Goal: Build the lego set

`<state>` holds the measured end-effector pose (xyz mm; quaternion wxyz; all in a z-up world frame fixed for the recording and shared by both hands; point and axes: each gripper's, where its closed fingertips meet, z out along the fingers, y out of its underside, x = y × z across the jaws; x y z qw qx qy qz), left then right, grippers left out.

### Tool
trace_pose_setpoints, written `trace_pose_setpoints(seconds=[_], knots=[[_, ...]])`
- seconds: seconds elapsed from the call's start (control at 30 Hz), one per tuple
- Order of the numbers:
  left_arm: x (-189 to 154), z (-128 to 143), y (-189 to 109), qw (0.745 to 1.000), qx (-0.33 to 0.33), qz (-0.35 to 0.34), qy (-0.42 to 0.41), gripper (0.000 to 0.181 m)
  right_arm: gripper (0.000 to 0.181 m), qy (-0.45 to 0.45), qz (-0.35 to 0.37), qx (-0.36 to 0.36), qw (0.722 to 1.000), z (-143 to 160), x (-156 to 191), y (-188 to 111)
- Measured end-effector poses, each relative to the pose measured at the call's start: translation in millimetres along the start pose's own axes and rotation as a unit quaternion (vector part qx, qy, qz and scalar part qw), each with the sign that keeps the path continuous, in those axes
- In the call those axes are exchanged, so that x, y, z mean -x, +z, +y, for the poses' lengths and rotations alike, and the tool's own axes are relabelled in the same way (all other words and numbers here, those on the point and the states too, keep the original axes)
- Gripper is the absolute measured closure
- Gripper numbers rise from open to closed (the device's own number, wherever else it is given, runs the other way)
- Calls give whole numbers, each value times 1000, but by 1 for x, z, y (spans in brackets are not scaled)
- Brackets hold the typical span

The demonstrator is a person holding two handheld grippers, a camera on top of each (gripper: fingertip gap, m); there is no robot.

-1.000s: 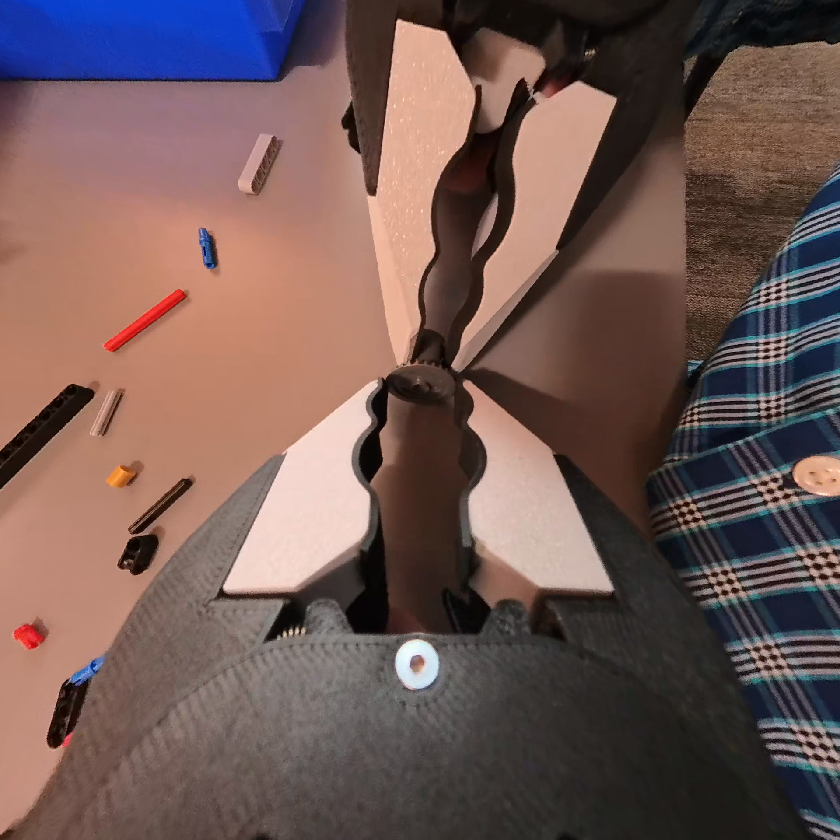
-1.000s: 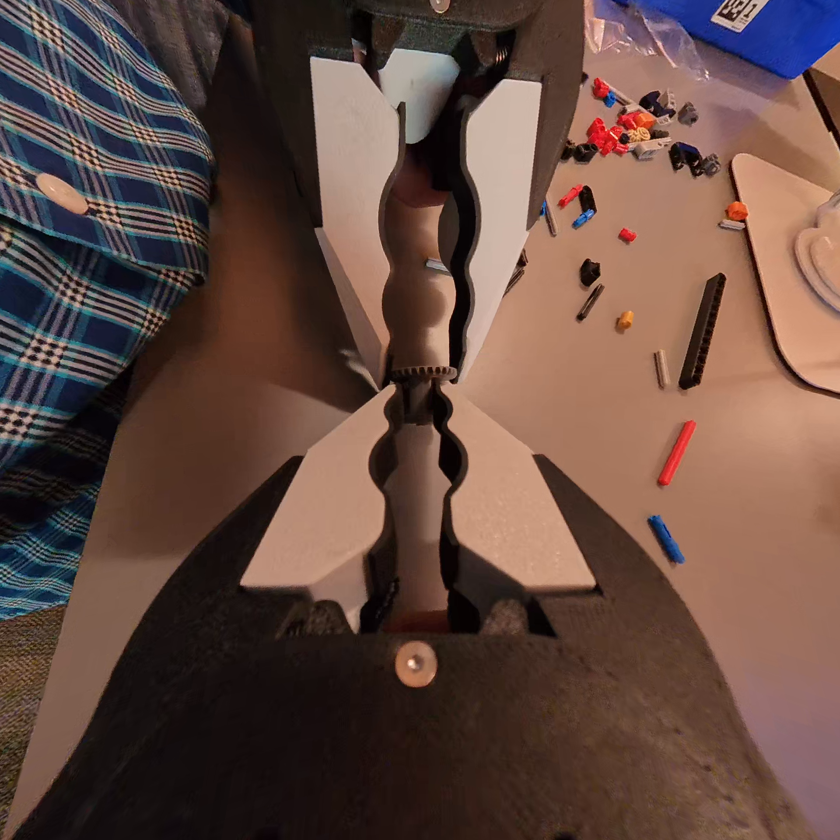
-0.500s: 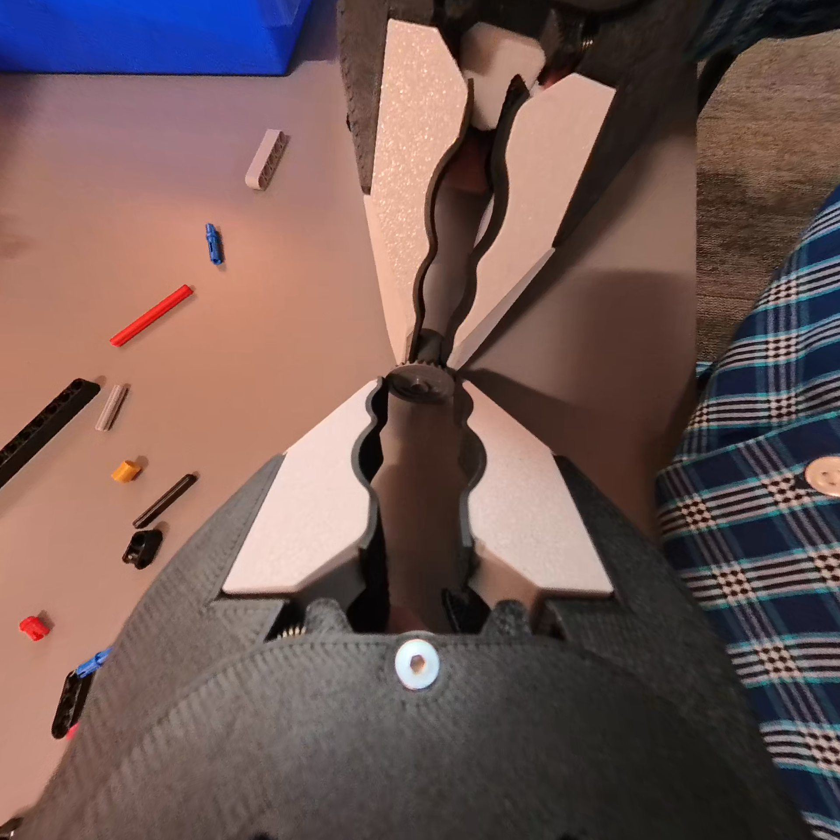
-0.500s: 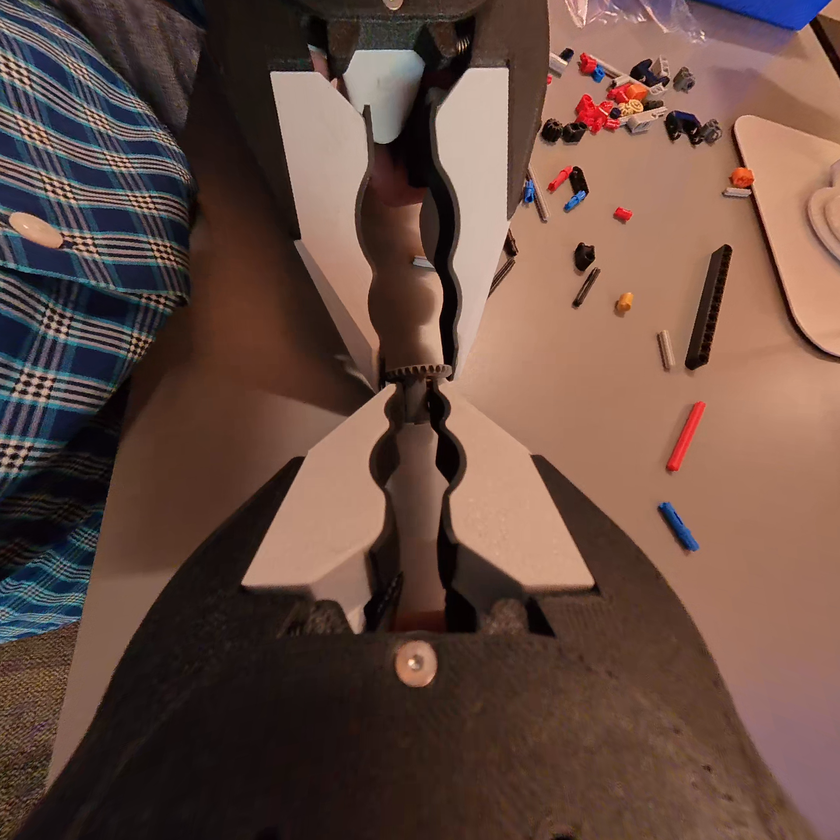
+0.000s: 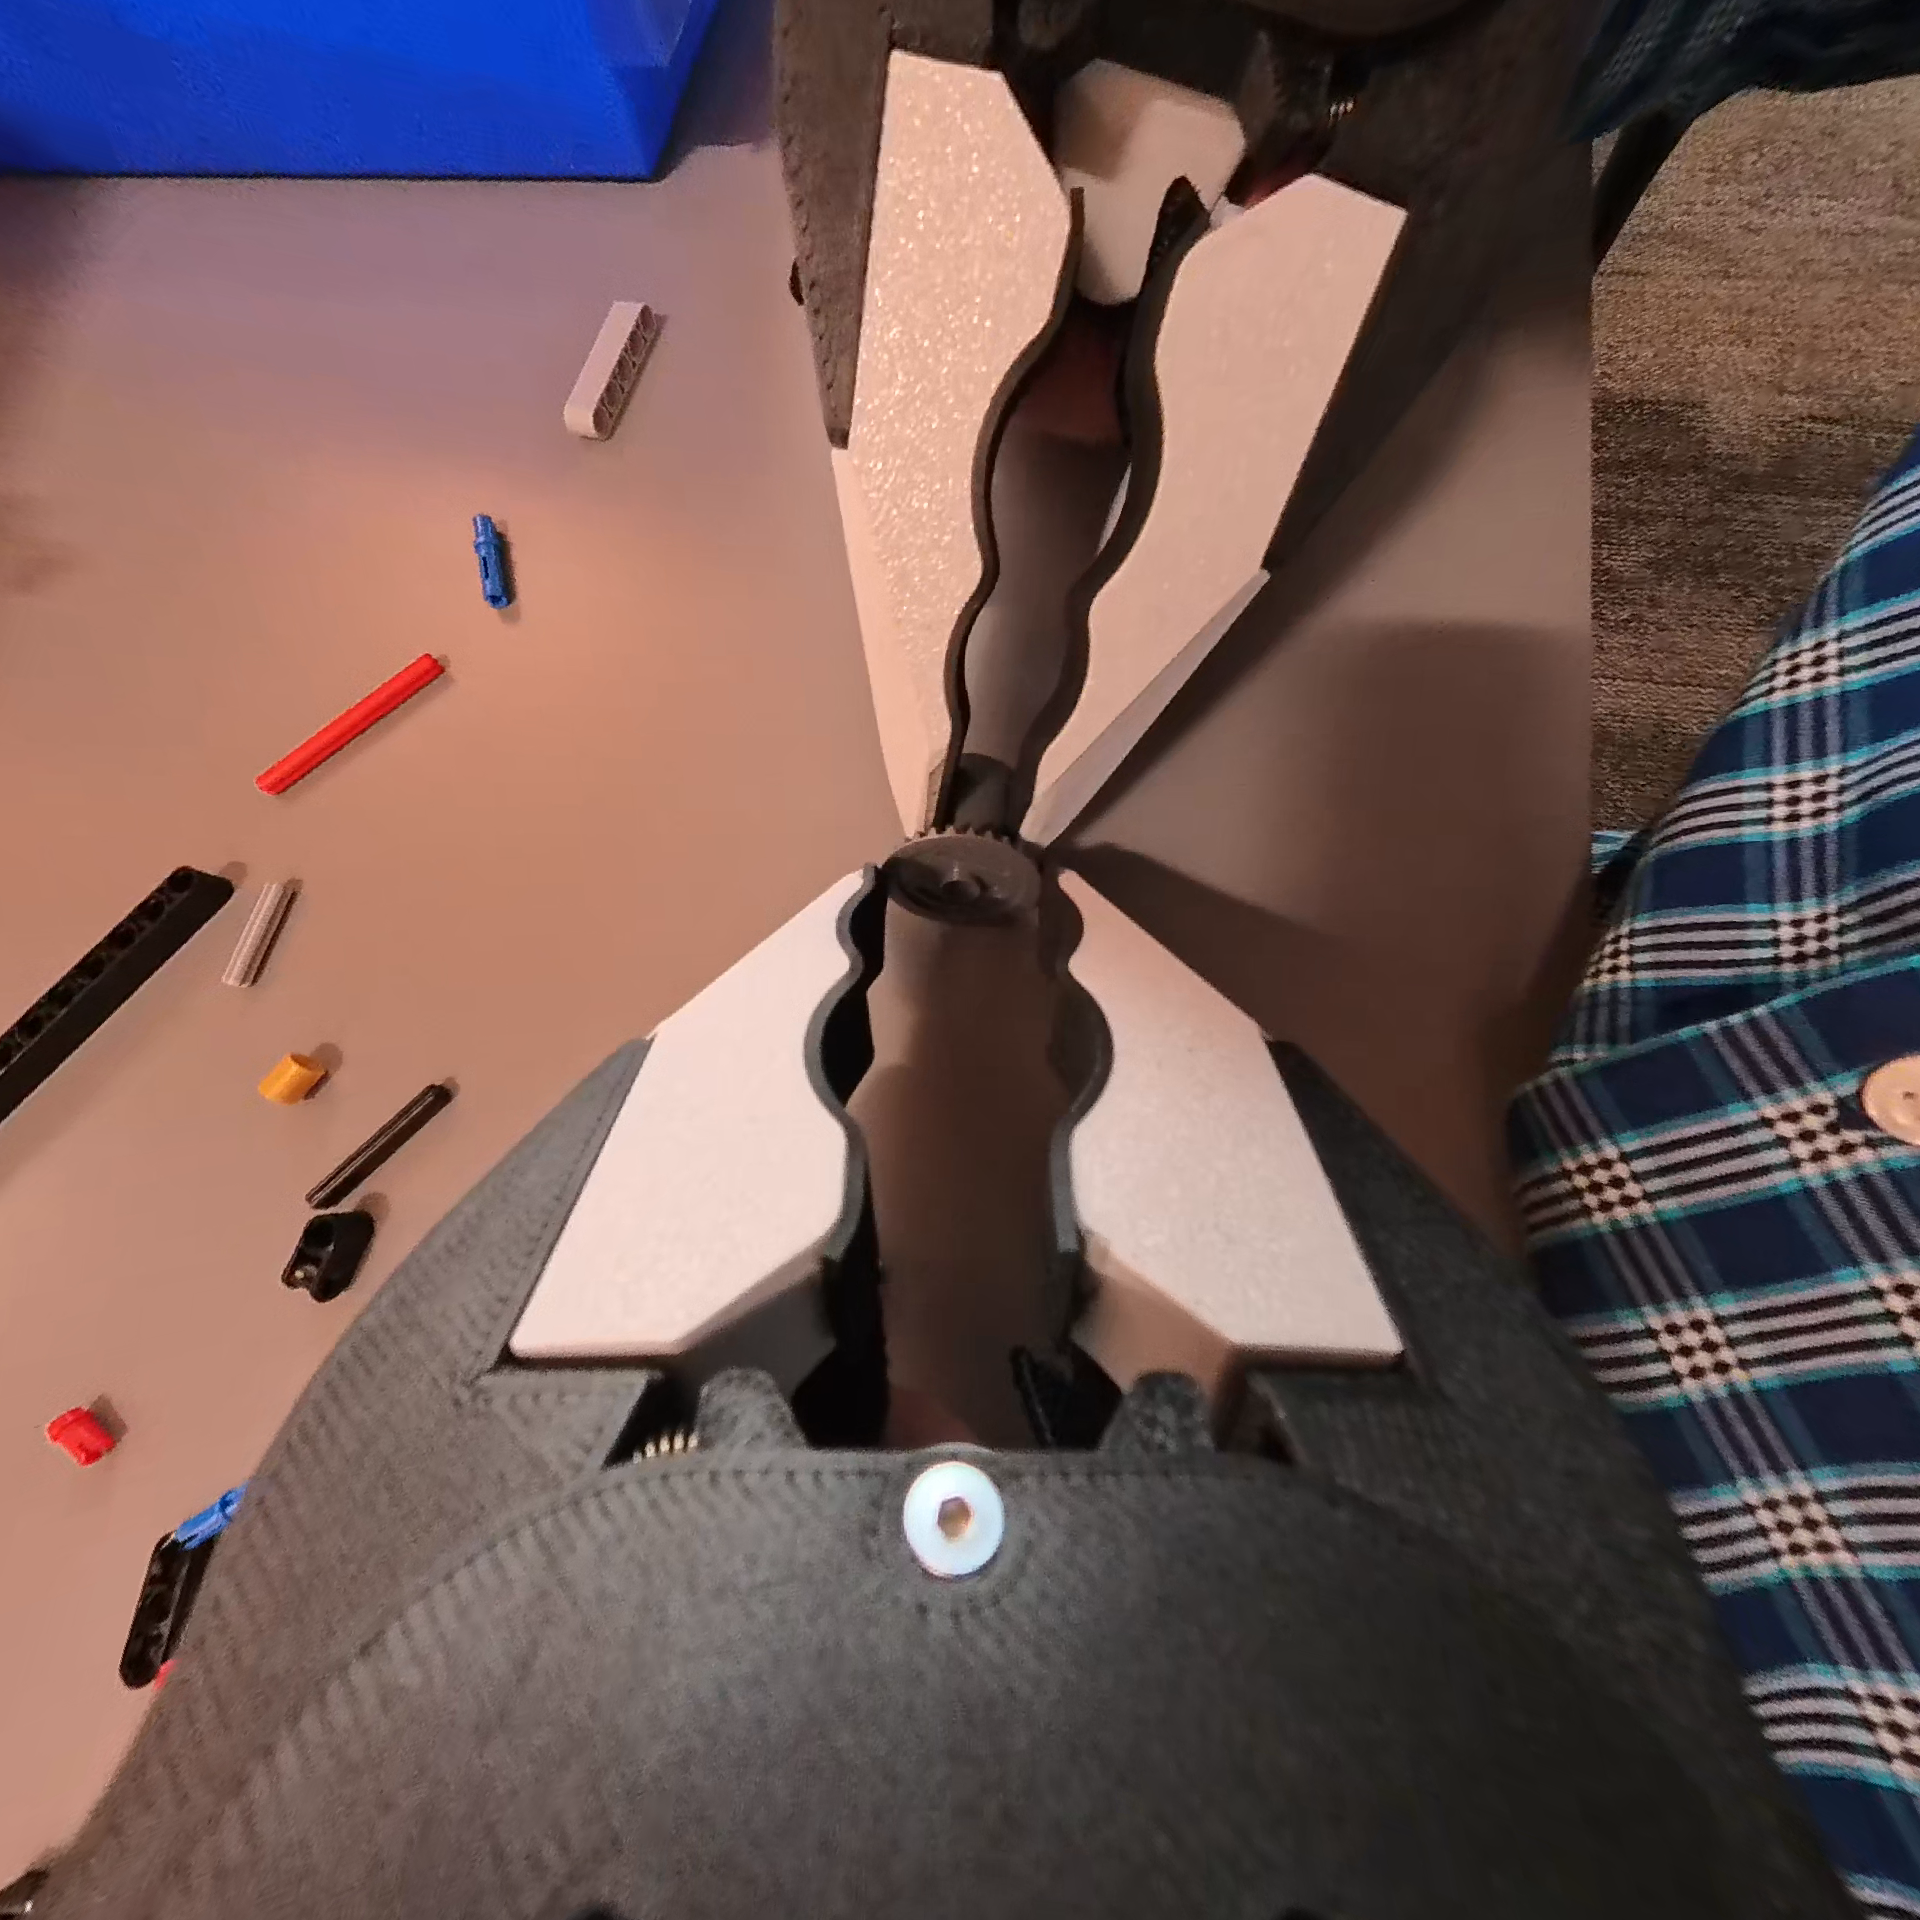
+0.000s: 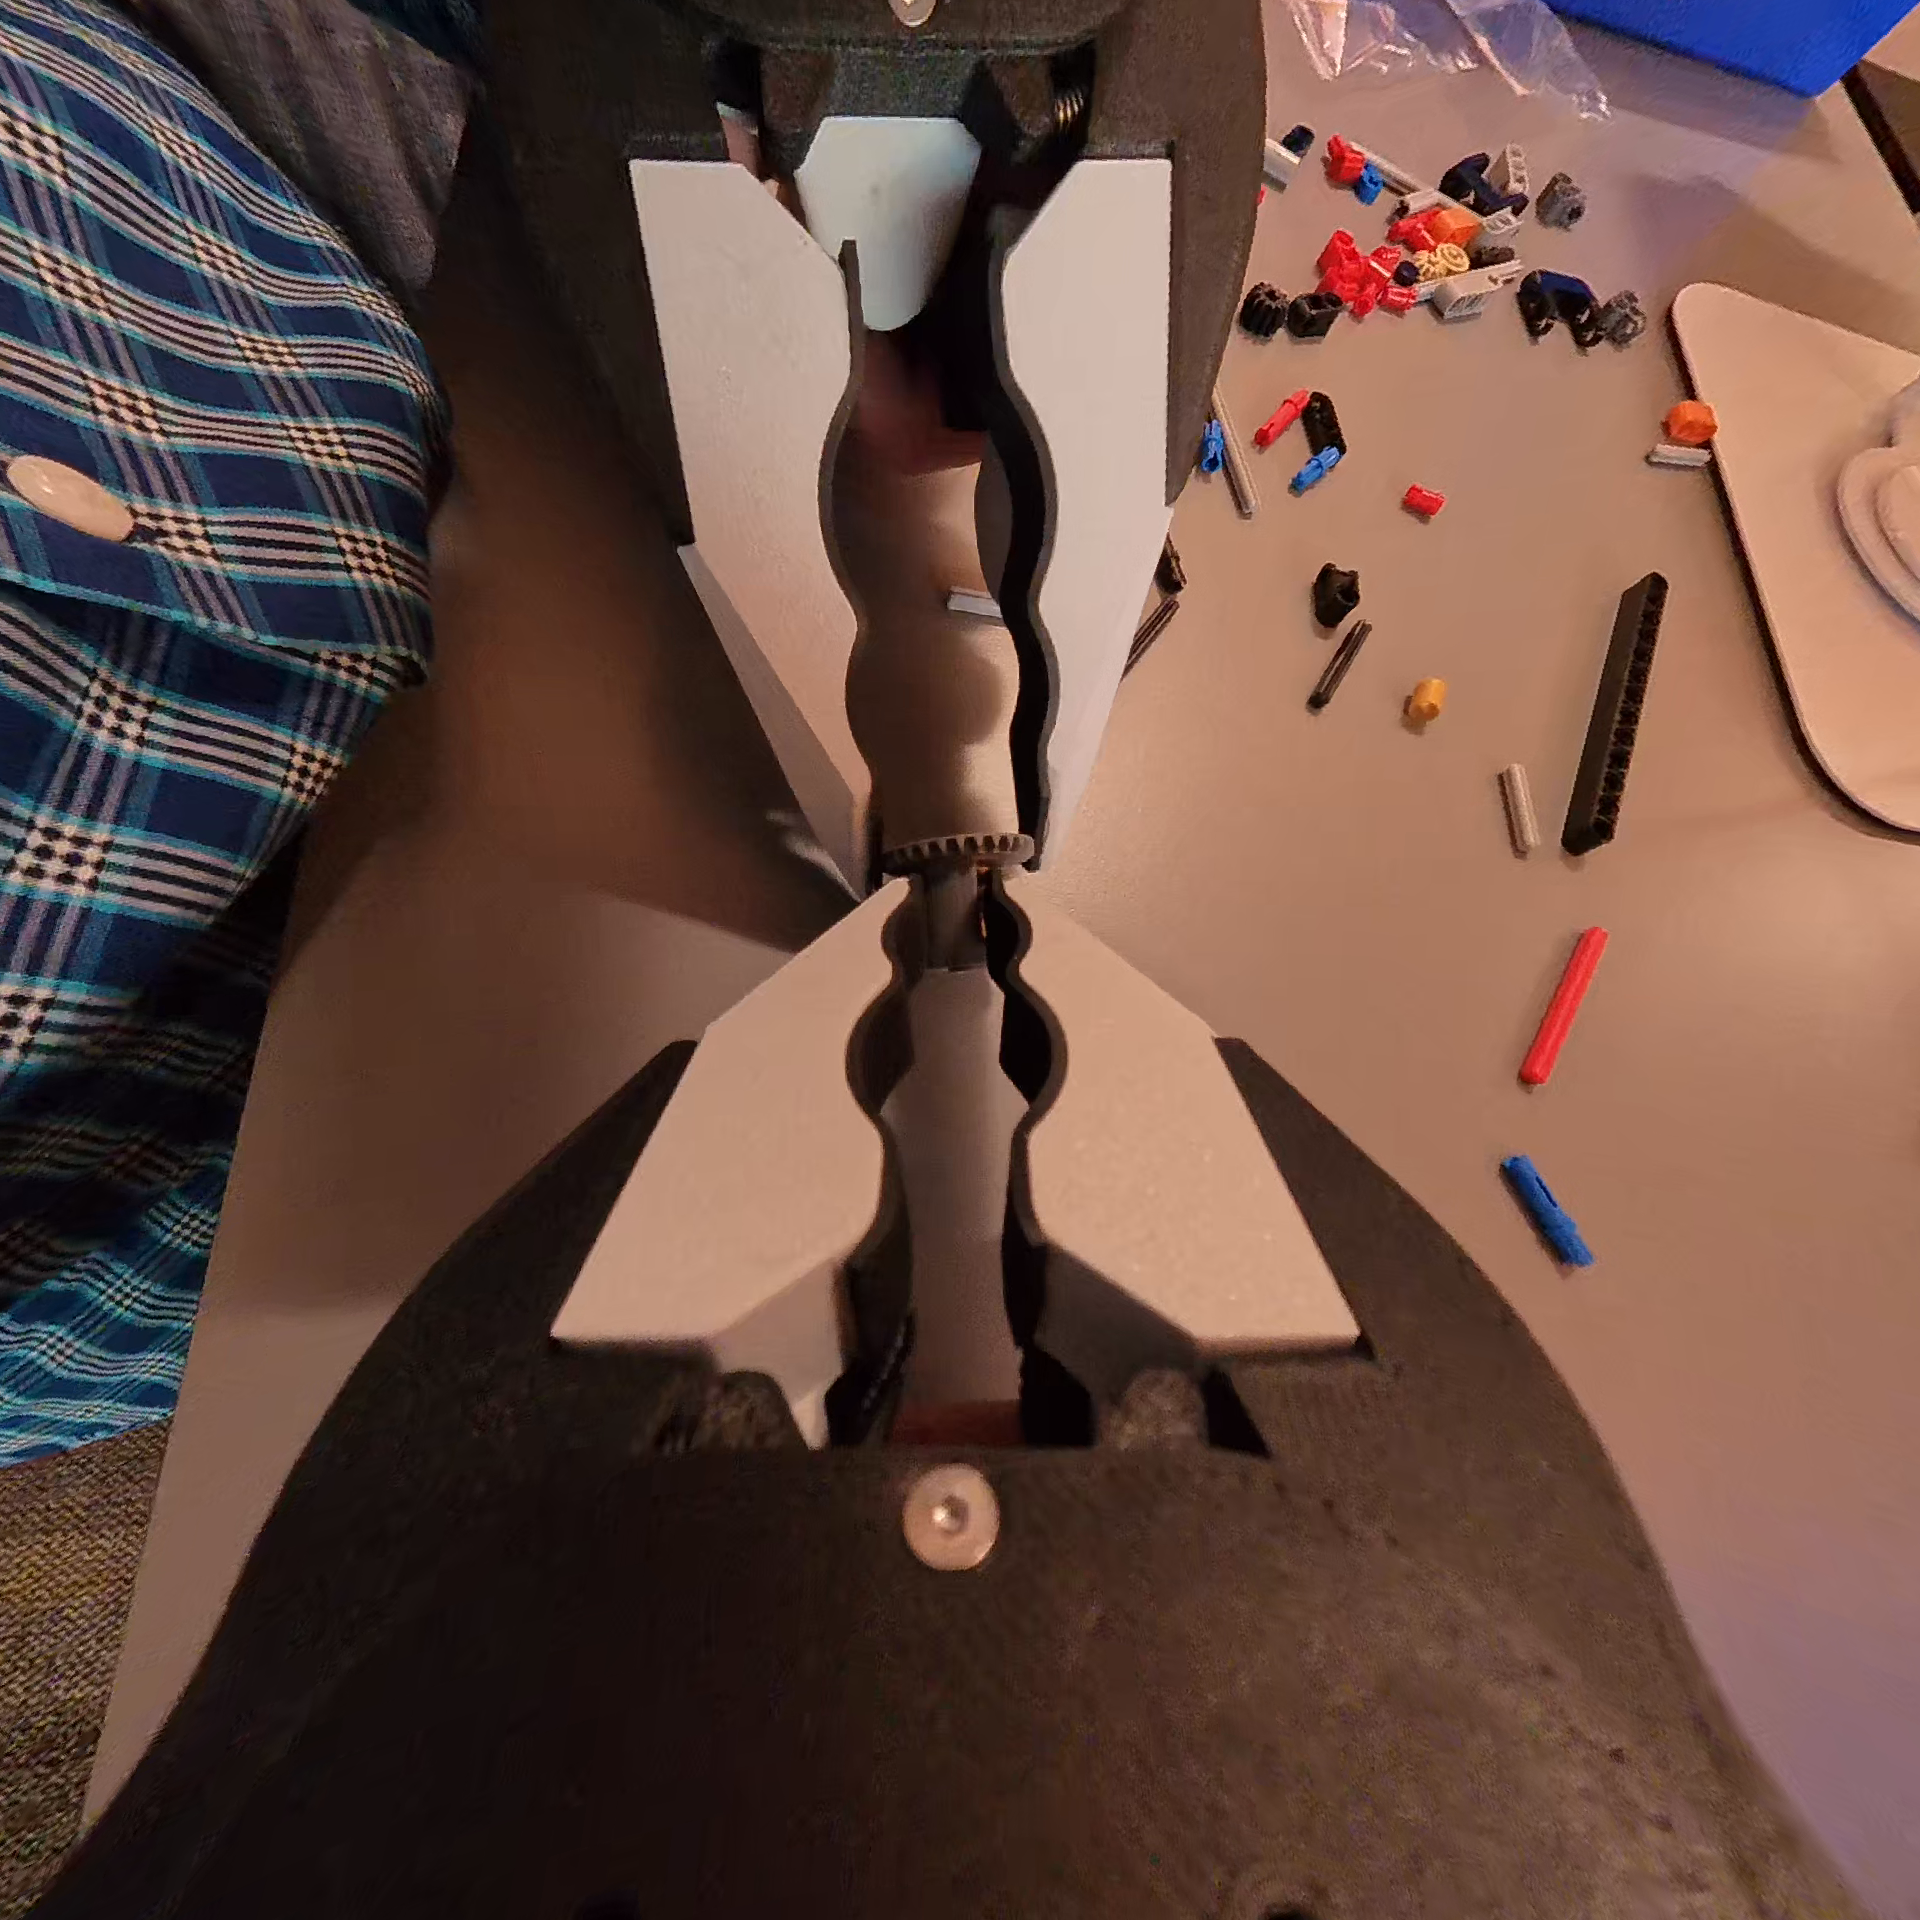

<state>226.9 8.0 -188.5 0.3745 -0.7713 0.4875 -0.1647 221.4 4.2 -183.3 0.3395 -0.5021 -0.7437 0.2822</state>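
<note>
My two grippers meet tip to tip above the table. In the left wrist view my left gripper (image 5: 961, 902) is shut on a dark grey toothed gear (image 5: 961, 883), held flat-on by its rim. My right gripper (image 5: 982, 805) comes in from the top, shut on a short dark pin piece (image 5: 980, 798) that touches the gear's centre. In the right wrist view my right gripper (image 6: 951, 920) grips that dark pin (image 6: 951, 925). The gear (image 6: 956, 850) sits edge-on just beyond it, in the tips of my left gripper (image 6: 951, 844).
Loose parts lie on the table: a red axle (image 5: 350, 724), a blue pin (image 5: 488, 559), a grey beam (image 5: 613, 369), a long black beam (image 5: 104, 987) and a pile of small pieces (image 6: 1423, 260). A blue bin (image 5: 332, 83) stands behind. A plaid shirt (image 5: 1766, 1143) is beside the table edge. A pale board (image 6: 1808, 540) lies at the right. Less than 4 cm separates the two grippers' tips. About 12 cm separates my left fingertips from the red axle (image 5: 350, 724). Look for it in the right wrist view (image 6: 1563, 987) too.
Both grippers stay tip to tip with the same holds. They have drifted slightly together over the table, so the loose parts have shifted a little in both views.
</note>
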Motion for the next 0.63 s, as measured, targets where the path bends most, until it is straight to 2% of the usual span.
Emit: trace_pose_setpoints(seconds=[0.4,0.53,0.63], knots=[[1,5,-1,1000,9,-2,-12,149,172,2,-3,-2,1000,0,-1,0],[9,4,-24,999,1,-24,-31,146,172,3,-4,-2,1000,1,-1,1],[23,21,-51,997,25,-65,-45,147,172,2,-5,-3,1000,1,-1,1]])
